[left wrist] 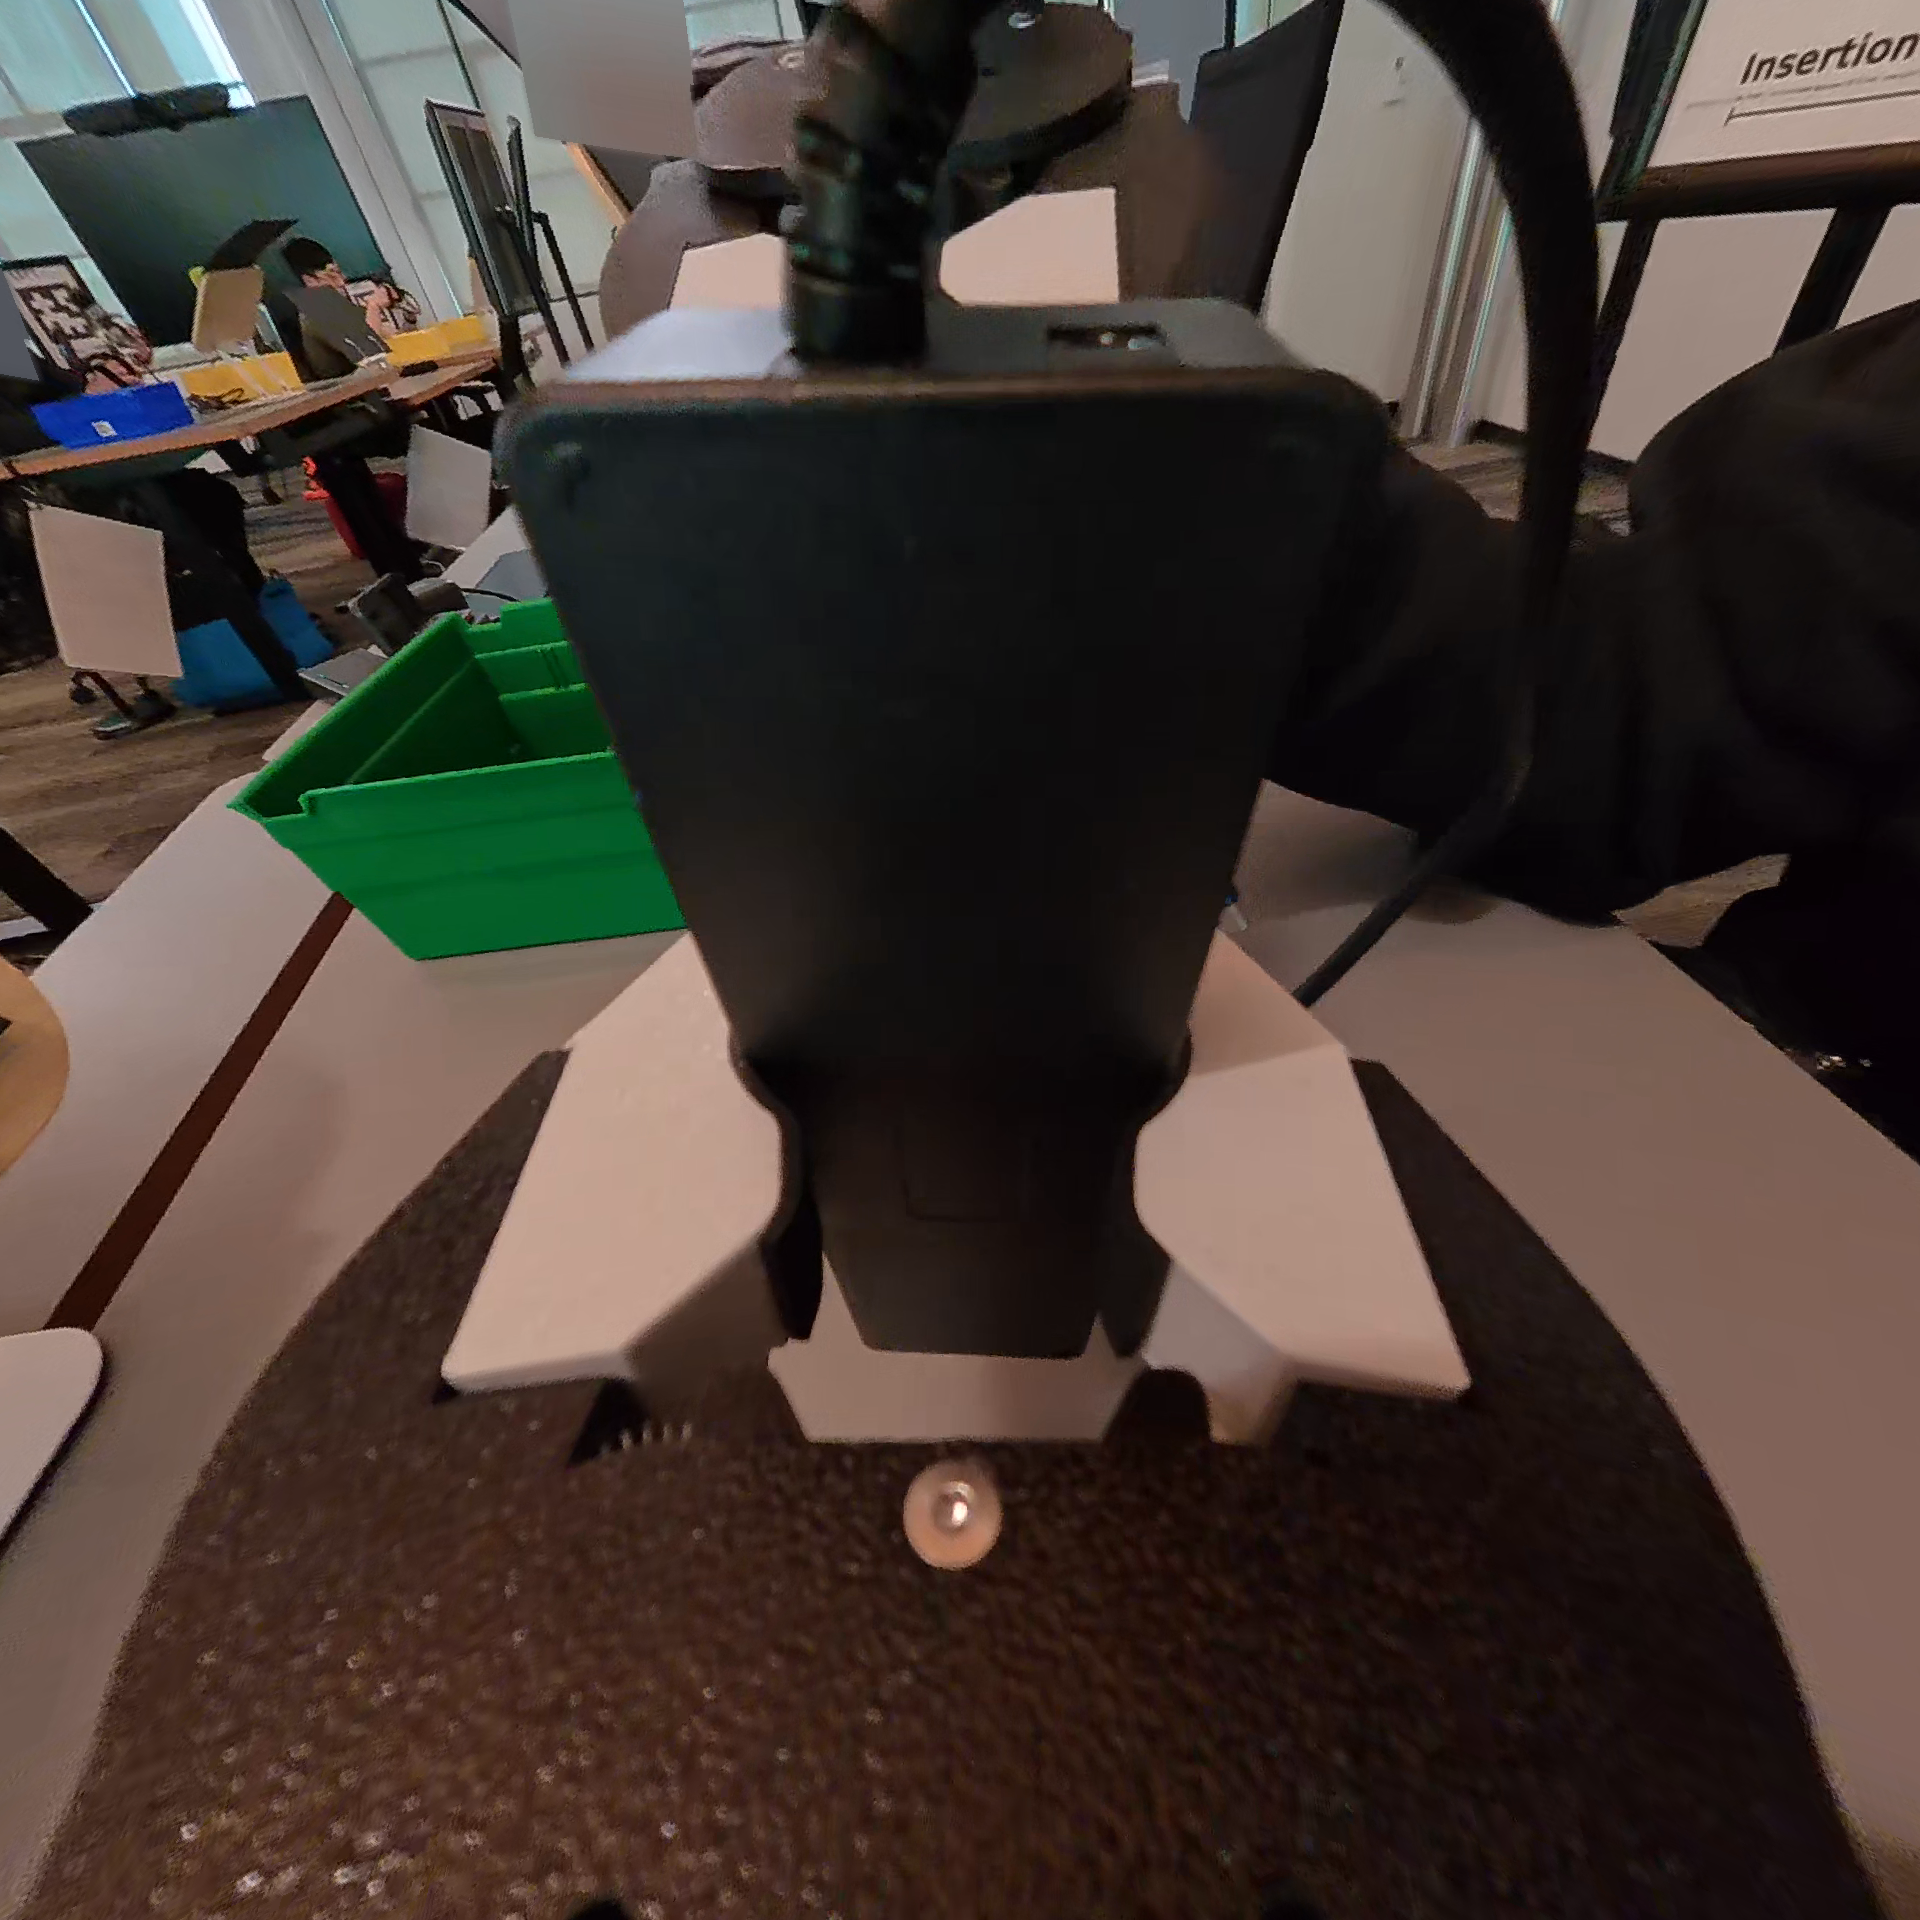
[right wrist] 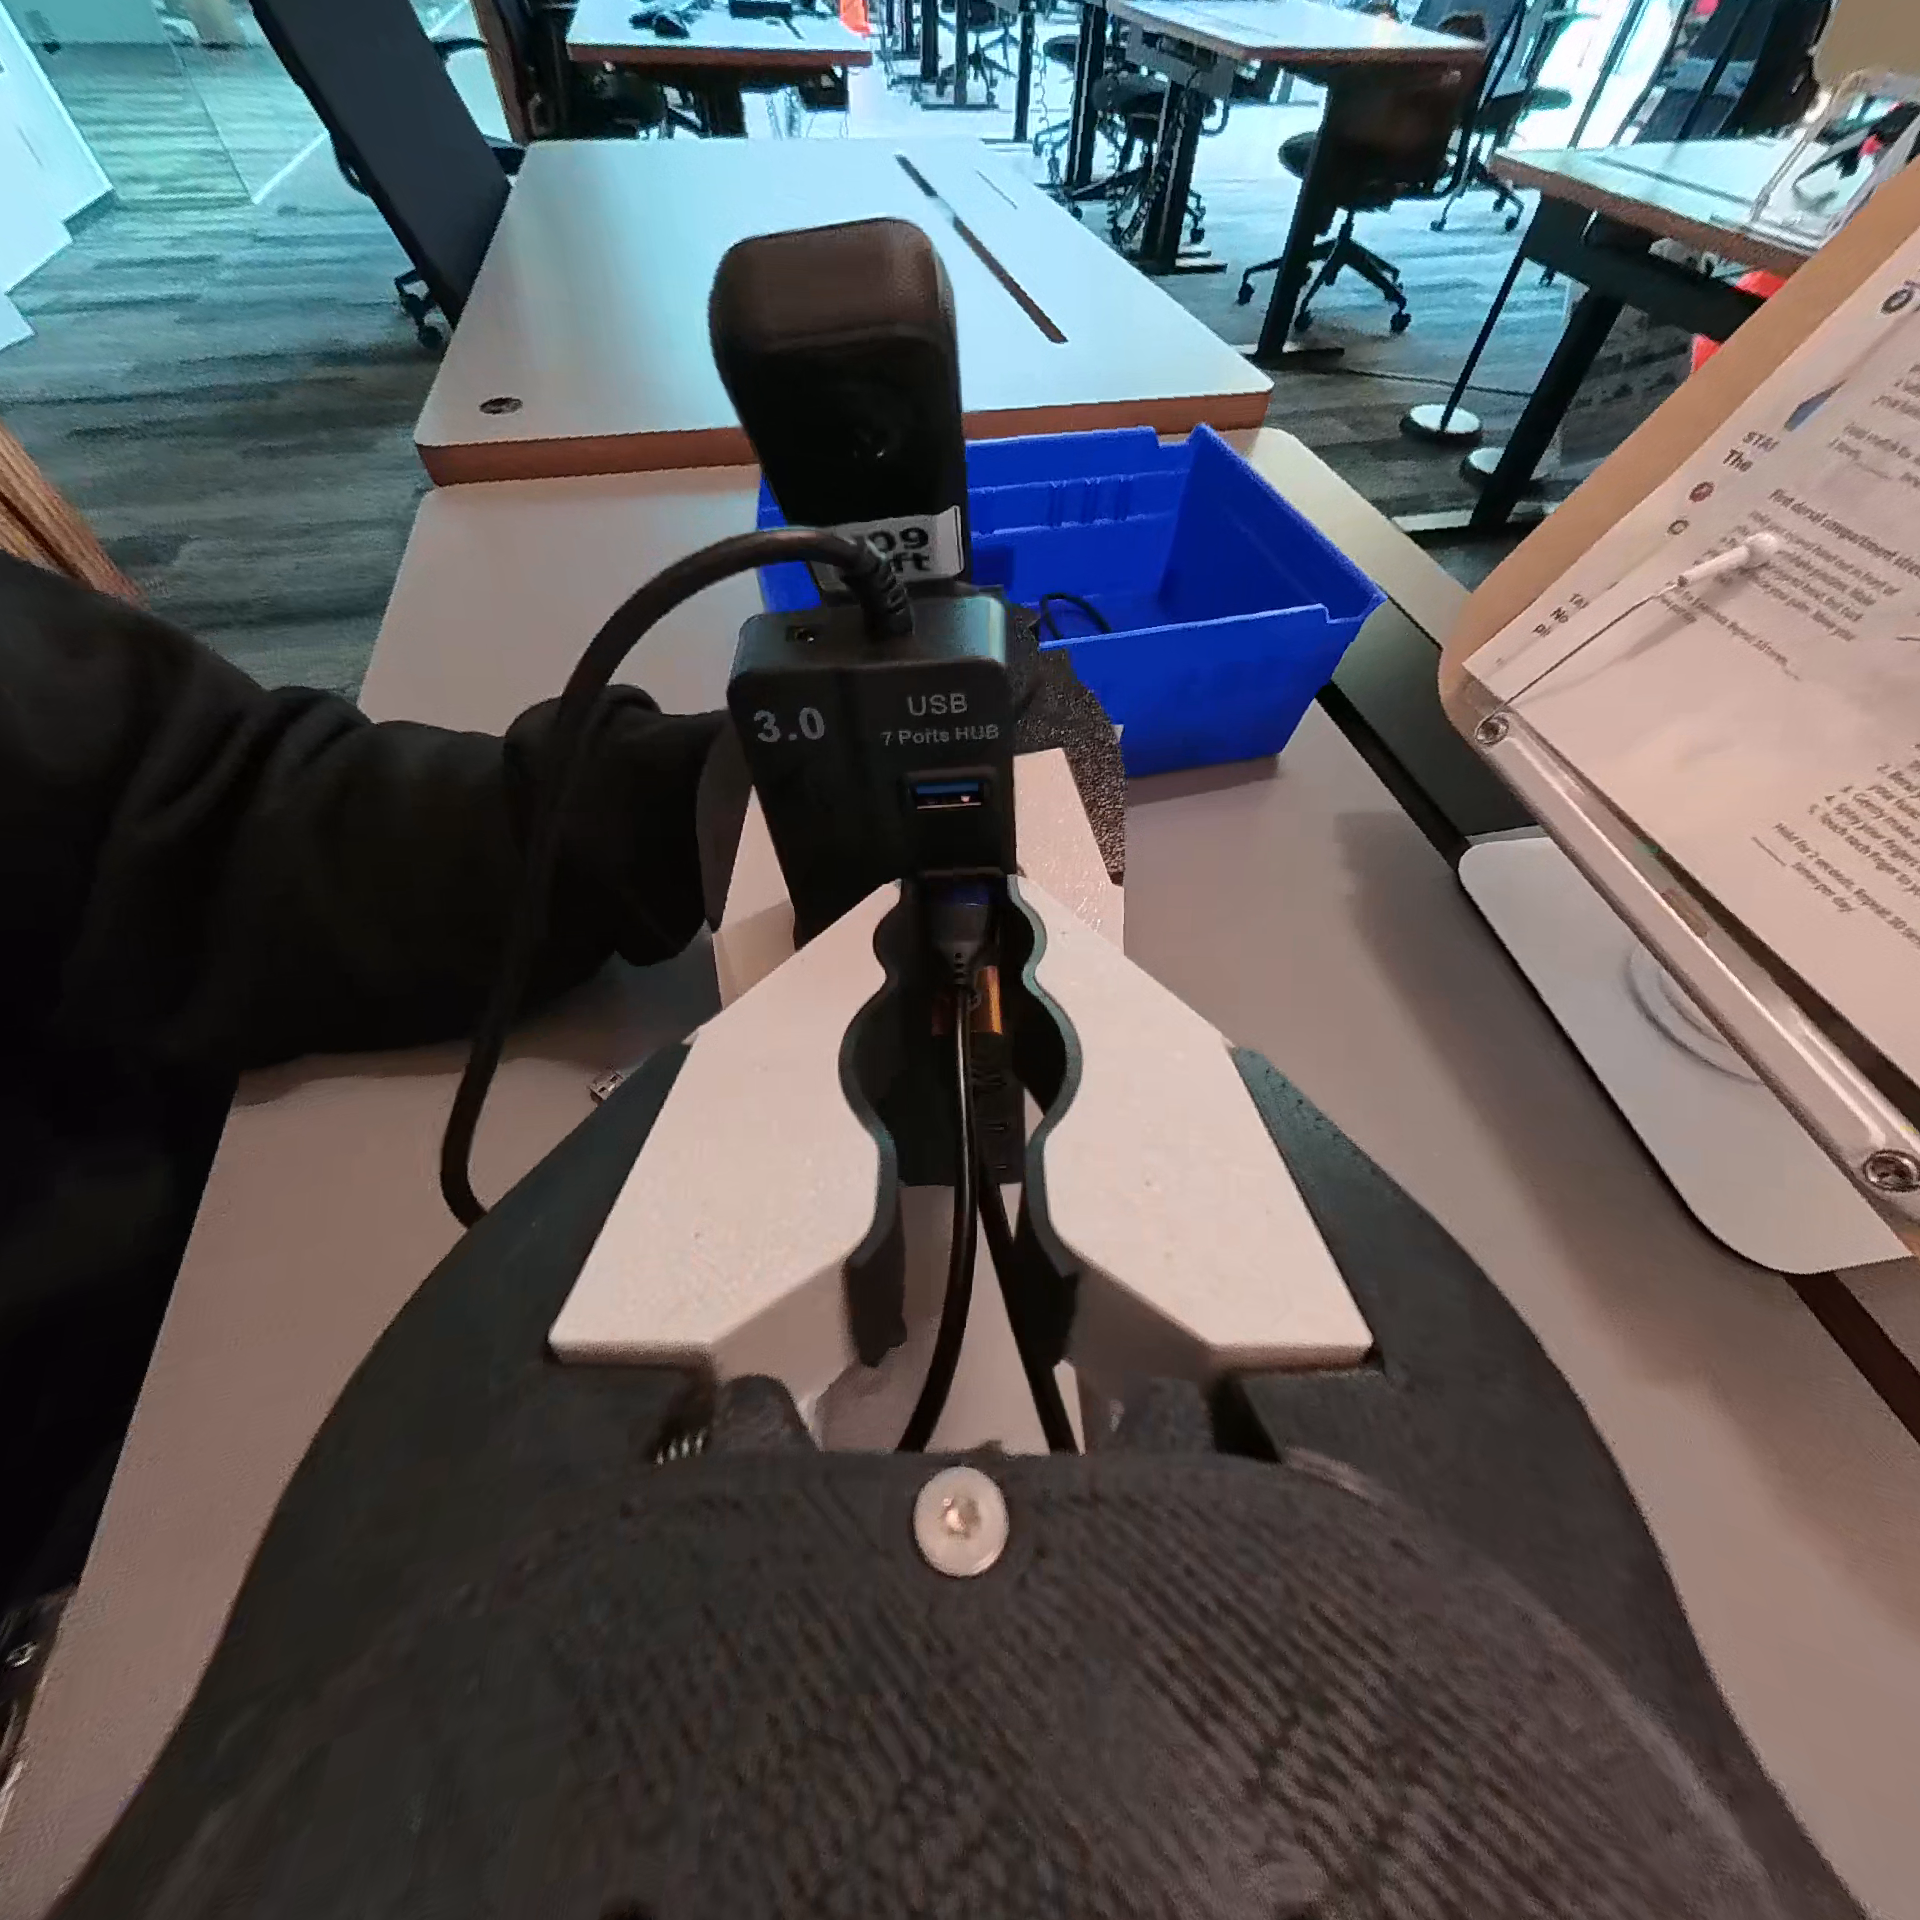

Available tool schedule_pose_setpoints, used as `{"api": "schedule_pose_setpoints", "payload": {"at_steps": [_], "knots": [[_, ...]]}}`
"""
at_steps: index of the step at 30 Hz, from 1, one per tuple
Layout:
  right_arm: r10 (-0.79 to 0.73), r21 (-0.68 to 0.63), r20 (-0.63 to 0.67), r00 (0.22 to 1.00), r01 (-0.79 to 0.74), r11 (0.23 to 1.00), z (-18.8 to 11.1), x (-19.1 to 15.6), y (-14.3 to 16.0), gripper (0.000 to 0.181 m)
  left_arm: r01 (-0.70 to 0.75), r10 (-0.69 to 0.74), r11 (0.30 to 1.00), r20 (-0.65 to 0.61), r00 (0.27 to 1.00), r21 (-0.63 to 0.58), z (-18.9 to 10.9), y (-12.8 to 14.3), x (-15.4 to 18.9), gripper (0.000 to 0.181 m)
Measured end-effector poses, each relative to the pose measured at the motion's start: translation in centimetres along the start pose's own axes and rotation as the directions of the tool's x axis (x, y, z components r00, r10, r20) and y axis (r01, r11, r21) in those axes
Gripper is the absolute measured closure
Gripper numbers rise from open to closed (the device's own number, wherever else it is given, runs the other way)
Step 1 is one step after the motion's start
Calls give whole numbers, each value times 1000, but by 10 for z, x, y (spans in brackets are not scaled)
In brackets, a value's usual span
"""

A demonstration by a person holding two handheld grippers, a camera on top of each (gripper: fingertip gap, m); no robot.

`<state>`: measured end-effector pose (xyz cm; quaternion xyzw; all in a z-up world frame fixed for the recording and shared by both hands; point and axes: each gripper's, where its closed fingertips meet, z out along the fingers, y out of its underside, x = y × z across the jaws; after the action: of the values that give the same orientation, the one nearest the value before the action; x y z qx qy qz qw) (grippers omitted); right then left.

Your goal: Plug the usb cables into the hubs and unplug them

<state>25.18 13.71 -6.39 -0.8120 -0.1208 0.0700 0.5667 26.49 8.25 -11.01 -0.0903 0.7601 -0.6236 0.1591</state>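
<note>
My left gripper (left wrist: 956, 1195) is shut on a black USB hub (left wrist: 956, 727) and holds it upright above the table, its back towards the left wrist view. The right wrist view shows the hub's front (right wrist: 873, 717) with one open blue port (right wrist: 948, 795). My right gripper (right wrist: 961, 997) is shut on a thin black USB cable's plug (right wrist: 954, 920), whose blue tip meets the hub just below that port. I cannot tell how deep it sits. The hub's own thick black cable (right wrist: 582, 748) loops from its top to the left. The right gripper (left wrist: 883, 260) shows beyond the hub.
A green bin (left wrist: 468, 790) stands left of the hub on the white table (left wrist: 187, 1018). A blue bin (right wrist: 1195, 603) with a cable in it stands behind the hub. A tilted instruction stand (right wrist: 1714, 727) is at the right. A person's black sleeve (right wrist: 260, 831) reaches in from the left.
</note>
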Motion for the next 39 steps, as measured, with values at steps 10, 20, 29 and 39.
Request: {"api": "schedule_pose_setpoints", "payload": {"at_steps": [10,20,29,39], "knots": [[-61,-115,-21,998,58,992,-26,1,18,168,-15,15,1000,8,1000,-11,11,-1,0,120],[-114,-114,-64,991,107,988,-13,6,13,169,-26,37,992,91,995,-124,8,10,-9,120],[-139,-114,-70,988,131,985,-18,1,11,169,-64,76,993,116,990,-101,6,-6,-5,108],[-164,-180,-62,984,151,972,-13,3,22,170,-166,191,973,158,969,-164,9,-4,-10,120]]}}
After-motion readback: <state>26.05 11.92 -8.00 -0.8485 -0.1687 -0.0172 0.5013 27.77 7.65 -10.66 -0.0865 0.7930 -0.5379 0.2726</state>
